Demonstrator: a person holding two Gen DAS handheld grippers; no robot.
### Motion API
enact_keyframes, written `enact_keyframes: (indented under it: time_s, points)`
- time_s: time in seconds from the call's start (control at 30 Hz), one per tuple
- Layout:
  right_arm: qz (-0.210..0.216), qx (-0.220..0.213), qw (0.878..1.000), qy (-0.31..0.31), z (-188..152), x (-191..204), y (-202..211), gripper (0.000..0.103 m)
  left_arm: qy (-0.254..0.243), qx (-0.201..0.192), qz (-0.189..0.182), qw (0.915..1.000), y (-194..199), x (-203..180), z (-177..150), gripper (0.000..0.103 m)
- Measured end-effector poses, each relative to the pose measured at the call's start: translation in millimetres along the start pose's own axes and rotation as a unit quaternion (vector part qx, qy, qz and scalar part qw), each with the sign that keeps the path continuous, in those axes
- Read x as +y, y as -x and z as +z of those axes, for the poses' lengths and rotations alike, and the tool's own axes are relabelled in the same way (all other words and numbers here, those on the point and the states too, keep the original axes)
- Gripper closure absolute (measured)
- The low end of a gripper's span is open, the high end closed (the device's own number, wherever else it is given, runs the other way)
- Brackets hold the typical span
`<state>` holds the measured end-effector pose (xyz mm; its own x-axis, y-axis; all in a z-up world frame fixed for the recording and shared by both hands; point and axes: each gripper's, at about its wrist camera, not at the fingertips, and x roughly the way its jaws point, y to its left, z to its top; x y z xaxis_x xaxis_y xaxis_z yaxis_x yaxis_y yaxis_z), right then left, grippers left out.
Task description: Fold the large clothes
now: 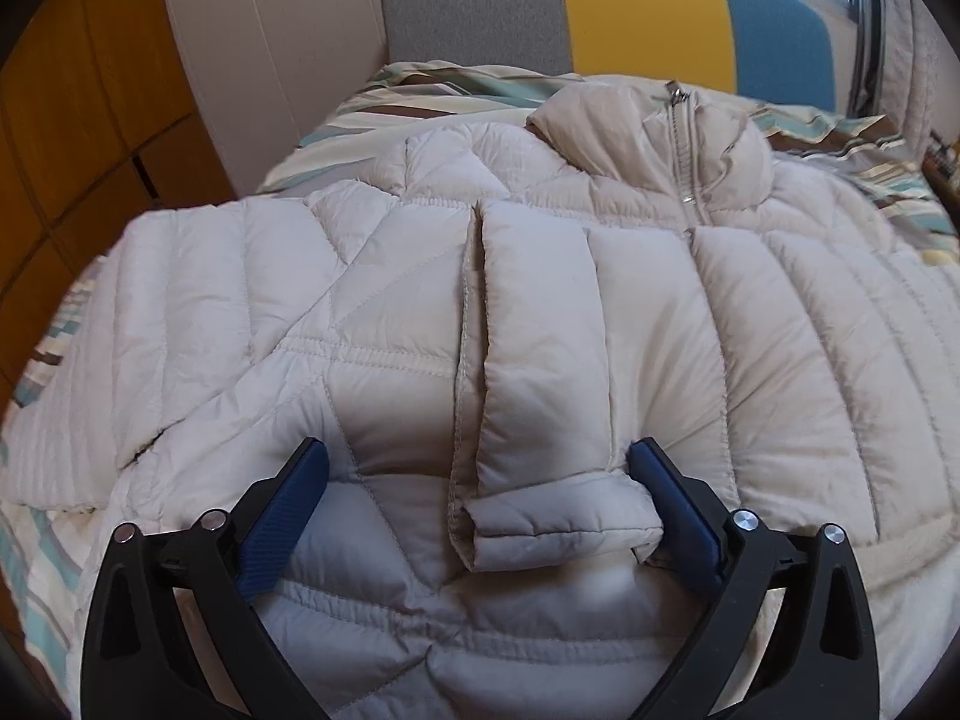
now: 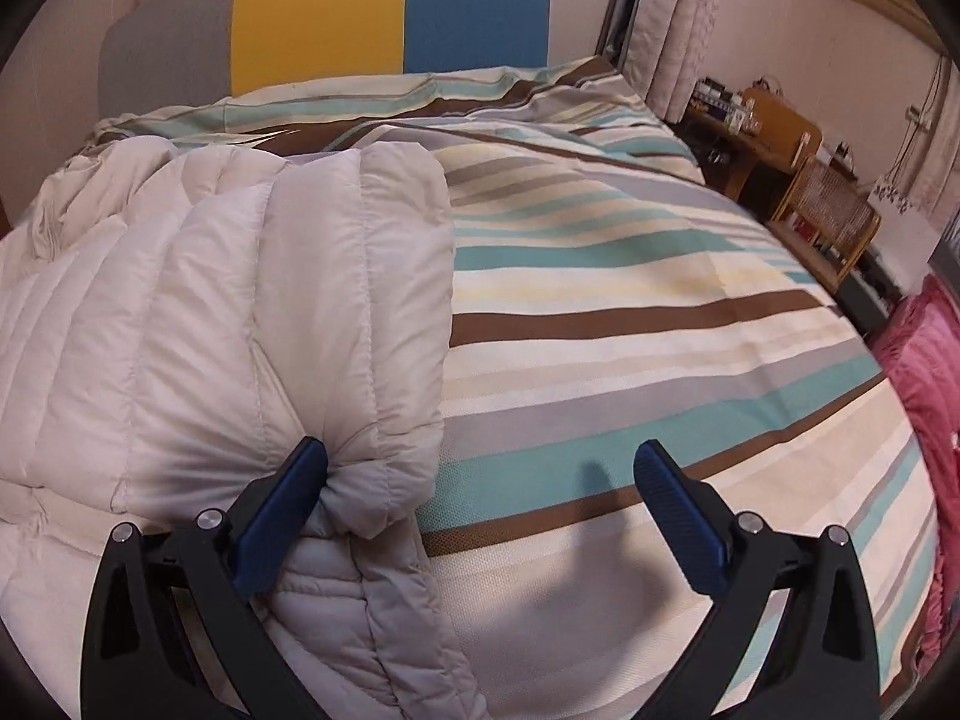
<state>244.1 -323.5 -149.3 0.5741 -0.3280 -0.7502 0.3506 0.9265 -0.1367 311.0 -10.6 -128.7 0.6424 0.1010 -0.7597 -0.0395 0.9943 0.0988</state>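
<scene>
A: Where is the garment?

B: A cream quilted puffer jacket (image 1: 540, 276) lies front-up on a bed with a striped cover of teal, brown, grey and cream (image 2: 630, 312). Its collar and metal zip (image 1: 684, 162) point toward the padded headboard of grey, yellow and blue panels (image 1: 636, 12).

A: And the left gripper (image 1: 479, 462)?

B: Its jaws are spread wide over the jacket's front. One blue ribbed fingertip (image 1: 645, 462) touches the edge of a sleeve laid down the chest, whose cuff end is folded back (image 1: 558, 525). The other tip sits just above the quilting; whether it presses in, I cannot tell.

A: What is cut off there?

B: The jacket's hem runs under the gripper body and out of the bottom of the picture. Its right side is lost in the fisheye edge.

A: Does the right wrist view add anything?

B: Yes. The jacket's outer edge is doubled over into a thick roll (image 2: 336, 312) beside bare bedcover. The right gripper (image 2: 480, 462) also stands spread: one finger (image 2: 300, 480) pushes into a bunched fold of the jacket, the other (image 2: 654, 468) hangs over the stripes, holding nothing. Only this view shows a wooden table with small clutter (image 2: 750, 120), a wicker-backed chair (image 2: 834, 210), pale curtains (image 2: 678, 18) and a pink quilted fabric (image 2: 924, 372) at the bed's side. What lies on the table is too small to make out.
</scene>
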Motion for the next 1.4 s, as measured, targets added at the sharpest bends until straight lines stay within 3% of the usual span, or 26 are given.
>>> enact_keyframes:
  time_s: [0.13, 0.23, 0.3, 0.43, 0.53, 0.63, 0.7, 0.73, 0.9, 1.0, 1.1, 1.13, 1.2, 1.27, 1.3, 1.33, 1.4]
  points:
    - [-0.014, -0.010, 1.000, 0.008, -3, 4, 3, 0.002, 0.013, -0.002, -0.056, 0.9984, 15, 23, 0, 0.003]
    - [-0.011, -0.010, 1.000, 0.005, -3, 3, 2, 0.002, 0.041, -0.022, -0.068, 0.9966, 32, 51, -3, 0.003]
    - [-0.010, -0.010, 1.000, 0.004, -2, 3, 2, 0.002, 0.088, -0.032, -0.070, 0.9932, 41, 83, -4, 0.003]
    - [-0.012, -0.012, 1.000, 0.006, -2, 2, 2, 0.002, 0.182, -0.050, -0.036, 0.9814, 52, 152, -12, 0.003]
    - [-0.012, -0.012, 1.000, 0.005, -3, 4, 4, 0.002, 0.235, -0.063, 0.019, 0.9697, 60, 206, -19, 0.003]
    - [-0.013, -0.012, 1.000, 0.006, -3, 4, 4, 0.002, 0.298, -0.065, 0.084, 0.9486, 64, 264, -33, 0.003]
    - [-0.013, -0.013, 1.000, 0.006, -3, 5, 4, 0.002, 0.336, -0.059, 0.098, 0.9349, 66, 294, -44, 0.003]
    - [-0.013, -0.013, 1.000, 0.005, -3, 5, 4, 0.002, 0.362, -0.055, 0.110, 0.9241, 66, 312, -51, 0.003]
    - [-0.013, -0.013, 1.000, 0.005, -3, 4, 4, 0.002, 0.417, -0.029, 0.175, 0.8912, 61, 367, -74, 0.008]
    - [-0.014, -0.013, 1.000, 0.006, -3, 5, 4, 0.002, 0.462, -0.009, 0.188, 0.8664, 49, 395, -91, 0.016]
    - [-0.014, -0.014, 1.000, 0.006, -3, 5, 4, 0.002, 0.494, 0.002, 0.183, 0.8498, 39, 406, -105, 0.021]
    - [-0.015, -0.014, 1.000, 0.006, -3, 6, 5, 0.002, 0.497, -0.002, 0.184, 0.8480, 36, 408, -107, 0.021]
    - [-0.016, -0.015, 1.000, 0.007, -3, 7, 5, 0.002, 0.469, -0.014, 0.189, 0.8625, 31, 404, -101, 0.023]
    - [-0.020, -0.016, 1.000, 0.009, -4, 9, 6, 0.002, 0.449, -0.011, 0.193, 0.8726, 26, 399, -98, 0.032]
    - [-0.021, -0.017, 1.000, 0.010, -4, 9, 6, 0.002, 0.445, -0.013, 0.194, 0.8739, 25, 398, -96, 0.039]
    - [-0.023, -0.018, 1.000, 0.011, -4, 10, 6, 0.002, 0.443, -0.015, 0.192, 0.8757, 23, 398, -94, 0.056]
    - [-0.026, -0.019, 0.999, 0.014, -4, 12, 7, 0.002, 0.436, -0.019, 0.176, 0.8823, 23, 396, -89, 0.078]
